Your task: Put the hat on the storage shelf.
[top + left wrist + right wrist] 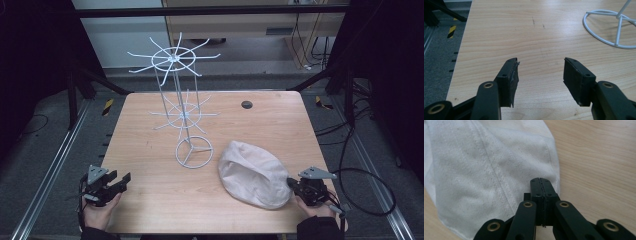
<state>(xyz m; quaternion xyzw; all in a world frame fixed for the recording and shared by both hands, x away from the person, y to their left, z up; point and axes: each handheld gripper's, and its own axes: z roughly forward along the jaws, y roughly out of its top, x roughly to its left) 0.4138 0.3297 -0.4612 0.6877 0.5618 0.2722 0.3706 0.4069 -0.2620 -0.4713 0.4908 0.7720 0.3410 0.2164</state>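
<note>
The left gripper (540, 75) hangs over the wooden tabletop (524, 32) with its two black fingers (509, 80) spread well apart and bare wood between them. At two o'clock the white wire ring of a stand's base (599, 40) rests on the tabletop, well clear of the fingers. At nine o'clock the tabletop's edge gives way to grey floor (436, 75) bearing a yellow-and-black striped marker (452, 31).

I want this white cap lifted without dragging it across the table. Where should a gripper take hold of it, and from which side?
Probably the cap's rim edge nearest the right gripper, approached low from the person's right. The crown is a broad soft dome, too wide to pinch, while the seamed edge lies thin against the table, so opened fingers could close over it.
</note>
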